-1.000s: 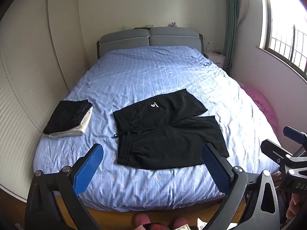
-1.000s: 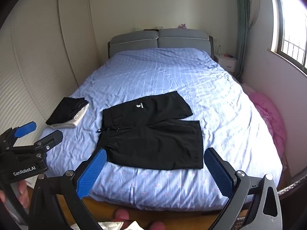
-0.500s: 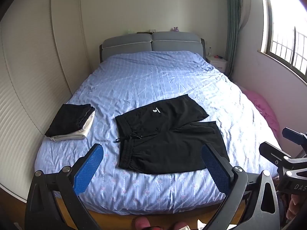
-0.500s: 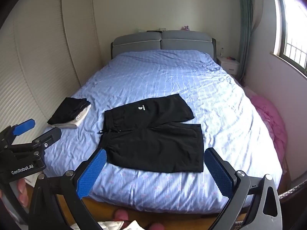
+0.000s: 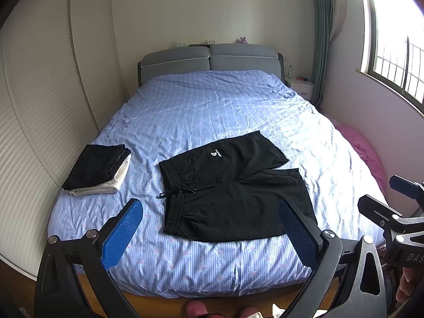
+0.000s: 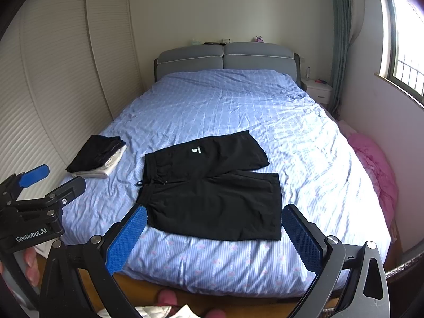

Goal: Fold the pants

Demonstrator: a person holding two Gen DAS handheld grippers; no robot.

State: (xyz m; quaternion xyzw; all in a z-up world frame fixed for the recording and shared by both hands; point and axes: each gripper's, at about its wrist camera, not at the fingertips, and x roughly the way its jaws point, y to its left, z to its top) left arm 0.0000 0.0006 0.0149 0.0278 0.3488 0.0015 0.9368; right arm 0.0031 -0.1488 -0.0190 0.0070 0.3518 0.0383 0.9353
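Black shorts (image 5: 230, 188) with a small white logo lie spread flat near the foot of a blue bed (image 5: 212, 111), waistband to the left, legs to the right. They also show in the right wrist view (image 6: 212, 185). My left gripper (image 5: 212, 228) is open and empty, held above the bed's foot edge, short of the shorts. My right gripper (image 6: 214, 230) is open and empty at the same edge. Each gripper shows in the other's view, the right one (image 5: 392, 206) at the right and the left one (image 6: 42, 185) at the left.
A folded stack of black and white clothes (image 5: 98, 169) lies at the bed's left edge. A slatted wardrobe (image 5: 47, 100) stands to the left. A pink bundle (image 5: 365, 151) lies right of the bed, under the window. A grey headboard (image 5: 209, 61) and a nightstand (image 5: 302, 86) are at the far end.
Both cameras have tilted up a little, so the bed and shorts sit lower in view. Both grippers stay open; the shorts have not moved.
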